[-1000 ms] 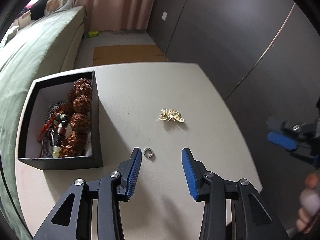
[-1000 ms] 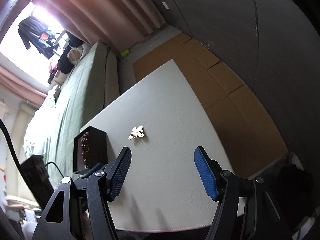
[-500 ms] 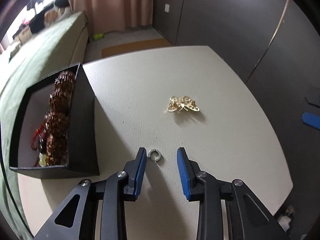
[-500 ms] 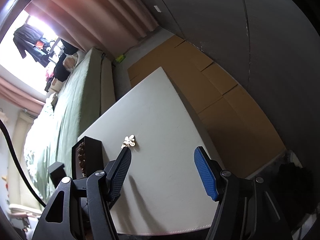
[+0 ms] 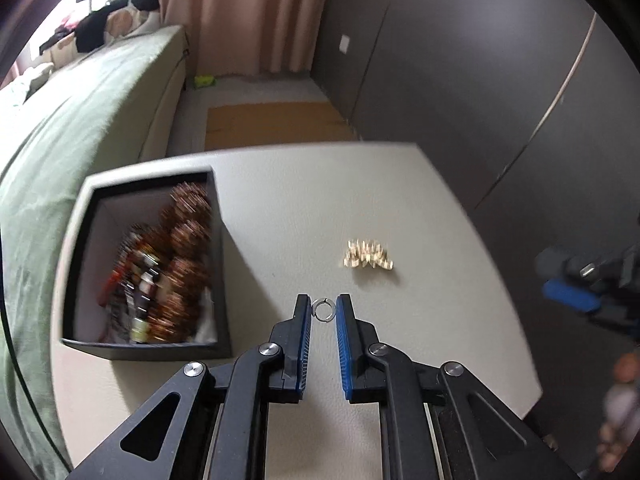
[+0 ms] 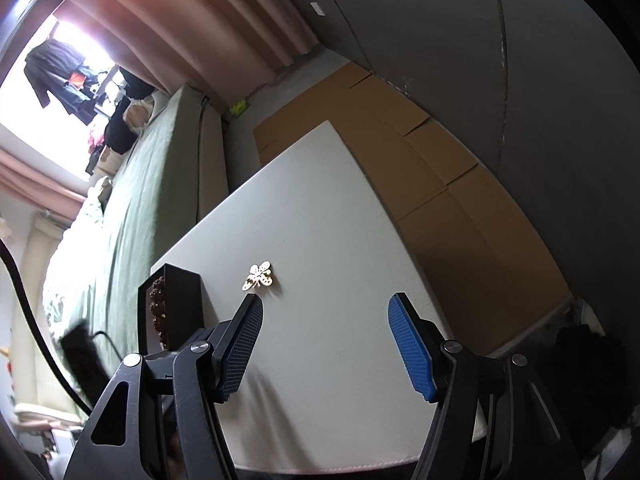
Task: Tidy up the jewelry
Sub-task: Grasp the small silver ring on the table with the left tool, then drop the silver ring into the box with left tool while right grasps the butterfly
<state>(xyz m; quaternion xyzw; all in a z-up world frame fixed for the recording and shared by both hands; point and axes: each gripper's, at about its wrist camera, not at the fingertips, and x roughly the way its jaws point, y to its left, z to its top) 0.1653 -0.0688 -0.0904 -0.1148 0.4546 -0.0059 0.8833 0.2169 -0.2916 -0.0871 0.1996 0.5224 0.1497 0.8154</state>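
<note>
A small silver ring [image 5: 324, 309] sits between the tips of my left gripper [image 5: 323, 303]. Its jaws are closing and both blue pads touch the ring, which looks sharp while the table [image 5: 280, 208] behind it is blurred. A gold butterfly brooch [image 5: 368, 260] lies on the table ahead and to the right. An open black box [image 5: 218, 240] on the left holds brown beaded bracelets [image 5: 188, 224] and other jewelry. My right gripper [image 6: 325, 304] hangs open over the table's near edge with nothing between its fingers; the brooch [image 6: 259, 276] lies just beyond its left fingertip, and the box [image 6: 176, 300] stands further left.
A green-covered bed [image 5: 80, 128] runs along the table's left side. Flattened cardboard [image 6: 420, 160] covers the floor beyond the table. Dark wall panels [image 5: 480, 80] stand to the right. The right gripper [image 5: 568, 292] and a person's hand [image 5: 620, 400] show at the right edge of the left wrist view.
The left jaws have narrowed from wide apart to touching the ring on both sides, and the left view has pulled back from the table. The right gripper's jaws have stayed open.
</note>
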